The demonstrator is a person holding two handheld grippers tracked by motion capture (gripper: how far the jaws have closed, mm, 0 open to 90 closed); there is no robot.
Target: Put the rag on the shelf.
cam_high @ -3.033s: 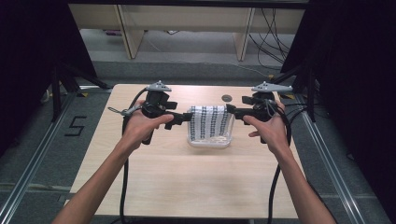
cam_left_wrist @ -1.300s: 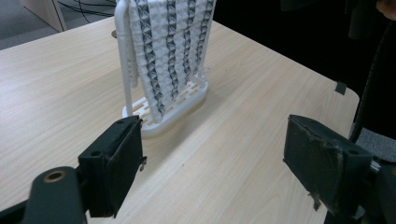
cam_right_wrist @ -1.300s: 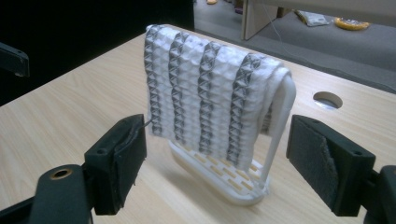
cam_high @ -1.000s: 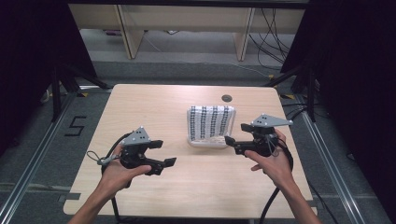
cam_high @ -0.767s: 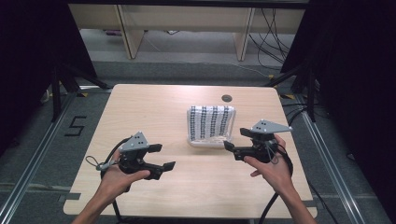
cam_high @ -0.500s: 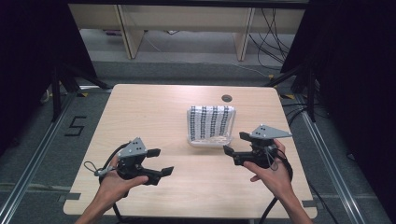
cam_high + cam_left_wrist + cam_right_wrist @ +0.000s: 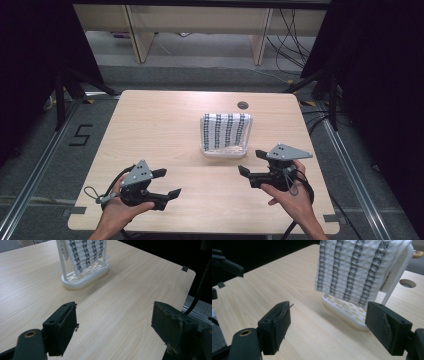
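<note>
A white rack (image 7: pixel 224 150) draped with a patterned cloth (image 7: pixel 225 130) stands upright on the wooden counter (image 7: pixel 165 130), right of centre and toward the far edge, its long axis running left to right. Both grippers hover empty near the counter's near edge, jaws apart: the right gripper (image 7: pixel 251 162) sits just short of the rack's near right end, the closer of the two, while the left gripper (image 7: pixel 167 183) is well apart to the left. Bare counter lies between jaws and rack, leaving open room to approach.
</note>
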